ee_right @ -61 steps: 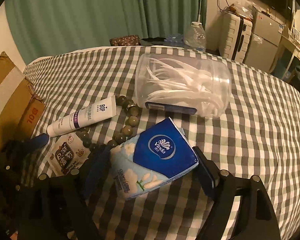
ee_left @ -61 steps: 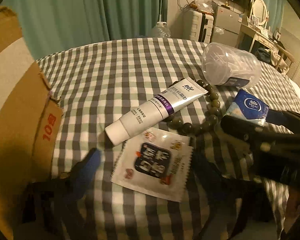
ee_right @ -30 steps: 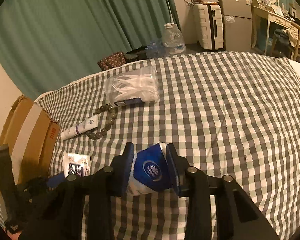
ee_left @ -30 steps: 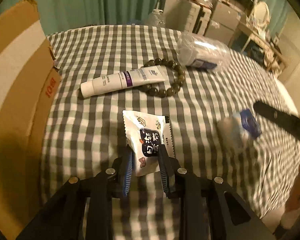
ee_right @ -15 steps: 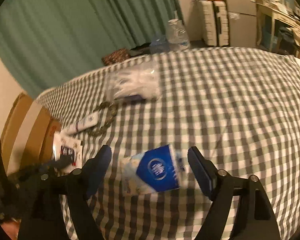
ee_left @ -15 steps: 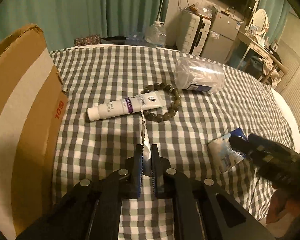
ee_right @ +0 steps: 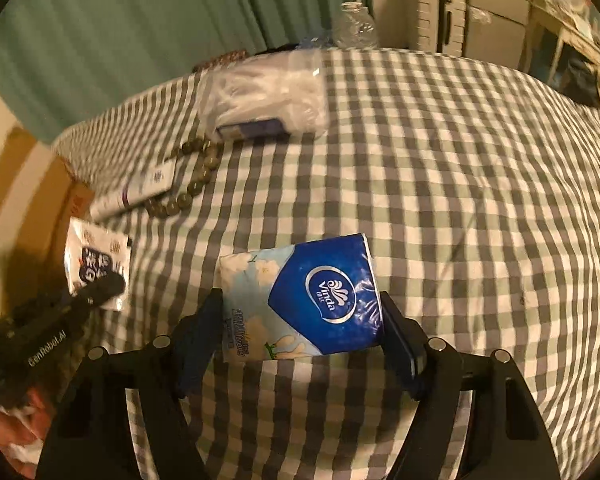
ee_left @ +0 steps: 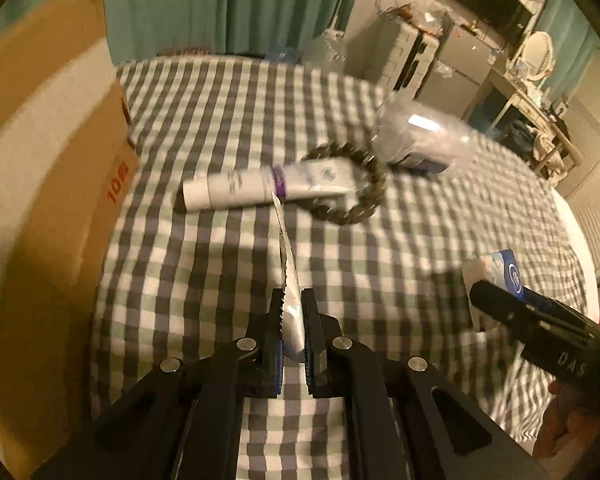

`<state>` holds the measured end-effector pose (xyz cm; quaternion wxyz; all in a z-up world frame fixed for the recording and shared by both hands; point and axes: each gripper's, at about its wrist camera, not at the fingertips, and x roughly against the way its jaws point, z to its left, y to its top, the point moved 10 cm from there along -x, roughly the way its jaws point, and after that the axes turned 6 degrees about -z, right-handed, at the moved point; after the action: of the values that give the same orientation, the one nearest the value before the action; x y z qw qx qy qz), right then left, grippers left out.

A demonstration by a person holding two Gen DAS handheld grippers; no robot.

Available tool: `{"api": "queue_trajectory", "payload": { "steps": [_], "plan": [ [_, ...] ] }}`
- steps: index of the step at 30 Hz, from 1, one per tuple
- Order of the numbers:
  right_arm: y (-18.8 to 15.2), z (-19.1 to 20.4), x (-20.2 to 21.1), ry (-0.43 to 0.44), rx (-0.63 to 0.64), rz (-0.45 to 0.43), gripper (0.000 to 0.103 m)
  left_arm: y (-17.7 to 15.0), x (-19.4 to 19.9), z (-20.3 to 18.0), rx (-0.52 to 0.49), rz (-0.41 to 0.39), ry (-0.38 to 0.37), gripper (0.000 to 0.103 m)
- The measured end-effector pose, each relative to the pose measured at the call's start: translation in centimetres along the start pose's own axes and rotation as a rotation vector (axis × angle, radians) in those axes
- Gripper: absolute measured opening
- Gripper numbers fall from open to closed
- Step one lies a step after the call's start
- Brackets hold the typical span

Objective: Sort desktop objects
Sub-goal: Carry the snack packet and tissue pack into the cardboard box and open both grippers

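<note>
My left gripper (ee_left: 291, 304) is shut on a white snack sachet (ee_left: 290, 280), held edge-on above the checked cloth; the sachet also shows in the right wrist view (ee_right: 94, 258). My right gripper (ee_right: 302, 312) stands wide open around a blue and white tissue pack (ee_right: 304, 300) that lies on the cloth, which also shows in the left wrist view (ee_left: 496, 268). A white tube (ee_left: 260, 184), a bead bracelet (ee_left: 360, 200) and a clear tub of white picks (ee_left: 420, 144) lie further back.
A tall cardboard box (ee_left: 40, 168) stands at the left edge of the cloth-covered table (ee_right: 480, 200). Green curtains, a water bottle (ee_right: 356, 24), a suitcase and furniture are behind the table.
The left gripper closed on the sachet and lifted it, turning it edge-on. The right gripper lifted the tissue pack, then opened, and the pack lies on the cloth between its fingers.
</note>
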<state>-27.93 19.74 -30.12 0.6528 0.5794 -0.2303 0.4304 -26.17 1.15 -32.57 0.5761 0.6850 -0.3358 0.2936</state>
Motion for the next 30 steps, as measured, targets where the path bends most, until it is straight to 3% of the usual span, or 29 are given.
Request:
{"api": "queue_trajectory", "payload": {
  "steps": [8, 14, 18, 20, 22, 27, 30],
  "plan": [
    [2.2, 0.6, 8.0, 0.033, -0.039, -0.153, 0.073, 4.8, 8.5, -1.4, -0.005, -0.176, -0.097, 0.008],
    [3.3, 6.2, 14.7, 0.117, -0.003, -0.235, 0.073, 9.7, 16.9, 0.3, -0.011, -0.304, -0.103, 0.008],
    [3.6, 12.4, 17.6, 0.21, 0.057, -0.254, 0.073, 10.8, 20.2, 4.7, 0.003, -0.306, -0.049, 0.008],
    [3.6, 16.1, 18.2, 0.274, 0.099, -0.247, 0.073, 10.5, 21.0, 7.2, 0.016, -0.289, -0.038, 0.008],
    [3.7, 19.7, 18.0, 0.314, 0.13, -0.246, 0.073, 9.6, 21.2, 10.6, 0.01, -0.26, 0.019, 0.008],
    [3.3, 27.4, 15.9, 0.44, 0.168, -0.179, 0.074, 6.5, 20.1, 17.4, 0.036, -0.184, 0.107, 0.008],
    [3.4, 31.0, 13.1, 0.45, 0.213, -0.141, 0.074, 5.1, 18.8, 19.6, 0.053, -0.134, 0.119, 0.009]
  ]
}}
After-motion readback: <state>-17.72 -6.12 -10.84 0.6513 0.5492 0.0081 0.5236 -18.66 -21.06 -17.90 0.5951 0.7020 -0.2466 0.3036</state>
